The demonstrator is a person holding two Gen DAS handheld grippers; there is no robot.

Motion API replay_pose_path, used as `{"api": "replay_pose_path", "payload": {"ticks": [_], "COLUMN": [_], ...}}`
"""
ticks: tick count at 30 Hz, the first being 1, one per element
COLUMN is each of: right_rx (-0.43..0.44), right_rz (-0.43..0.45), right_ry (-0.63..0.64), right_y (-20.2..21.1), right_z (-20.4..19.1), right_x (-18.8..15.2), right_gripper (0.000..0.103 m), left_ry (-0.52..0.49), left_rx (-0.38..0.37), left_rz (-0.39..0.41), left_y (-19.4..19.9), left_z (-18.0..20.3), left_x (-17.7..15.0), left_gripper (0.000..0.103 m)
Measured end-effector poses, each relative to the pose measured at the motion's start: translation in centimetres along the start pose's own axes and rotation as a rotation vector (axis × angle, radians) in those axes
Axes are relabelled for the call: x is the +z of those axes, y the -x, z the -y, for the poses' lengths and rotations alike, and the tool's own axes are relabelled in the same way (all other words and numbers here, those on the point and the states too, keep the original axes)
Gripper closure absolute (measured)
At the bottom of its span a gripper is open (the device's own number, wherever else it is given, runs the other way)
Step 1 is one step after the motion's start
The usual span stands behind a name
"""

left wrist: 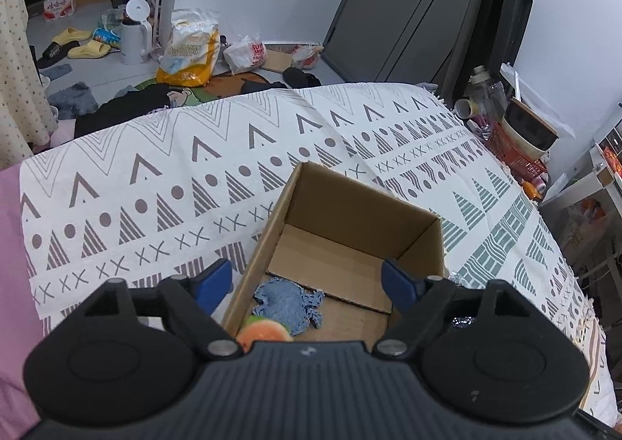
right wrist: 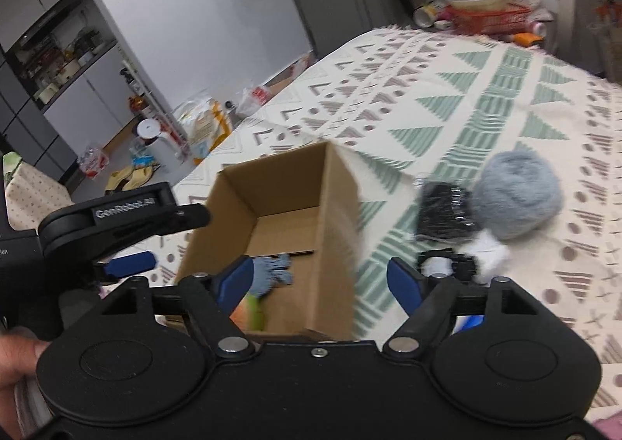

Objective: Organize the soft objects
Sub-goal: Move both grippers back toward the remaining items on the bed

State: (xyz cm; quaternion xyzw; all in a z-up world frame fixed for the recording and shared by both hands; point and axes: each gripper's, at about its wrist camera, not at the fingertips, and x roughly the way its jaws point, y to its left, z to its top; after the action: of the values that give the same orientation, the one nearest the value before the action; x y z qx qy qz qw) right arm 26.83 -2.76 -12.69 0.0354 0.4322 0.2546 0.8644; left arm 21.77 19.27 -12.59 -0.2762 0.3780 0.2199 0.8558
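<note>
Soft objects: a blue knitted toy (left wrist: 289, 302) and an orange-and-green plush (left wrist: 264, 331) lay inside the cardboard box (left wrist: 361, 206), at its near end.
Box: stood open on the patterned bedspread (left wrist: 155, 187).
Left tongs (left wrist: 307, 284): spread wide over the box's near end, gripping nothing.
Right tongs (right wrist: 320, 278): also wide apart, empty, straddling the box's right wall (picture blurred).
Outside the box: a grey yarn ball (right wrist: 517, 193) touching a black crinkly item (right wrist: 443, 210), both on the bedspread to the right.
</note>
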Motion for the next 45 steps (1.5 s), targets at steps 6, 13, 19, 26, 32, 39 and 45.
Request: {"api": "replay_pose_path", "payload": {"ticks": [6,13,19,26,32,39,45], "right_rx": [-0.061,-0.106,-0.129,-0.133,-0.137,-0.11,-0.058], "right_rz": [0.023,0.07,0.096,0.1,0.107,0.091,0.054], "right_ry": [-0.041,-0.066,-0.086,-0.096,-0.112,-0.173,-0.32], "right_y": [2.1,5.1,7.0,8.2,8.8,7.8,6.0], "right_z": [3.1,6.1,8.7,11.1,13.0,15.1,17.1], "right_x": [-0.4,-0.8,-1.0,-1.5,-1.5,-1.9,-3.0], "right_gripper": [0.015,0.004,0.0,0.0,0.0,0.0,0.0], "left_ry": [-0.052,-0.149,-0.232,-0.277,-0.327,-0.377,-0.446], "left_rx": [-0.005,-0.002,-0.035,-0.059,-0.093,-0.12,-0.104], "left_rz": [0.012,0.025,0.035,0.028,0.015,-0.018,-0.007], "left_y": [0.8,1.5,2.3,2.4,2.2,1.7,1.4], "left_z": [1.5,3.9,6.3,8.1,9.5,11.1,12.9], "left_x": [-0.7,-1.9,-3.6,-5.1,-6.3,-7.8,-9.2], "left_gripper": [0.017,0.011,0.011,0.01,0.0,0.0,0.0]}}
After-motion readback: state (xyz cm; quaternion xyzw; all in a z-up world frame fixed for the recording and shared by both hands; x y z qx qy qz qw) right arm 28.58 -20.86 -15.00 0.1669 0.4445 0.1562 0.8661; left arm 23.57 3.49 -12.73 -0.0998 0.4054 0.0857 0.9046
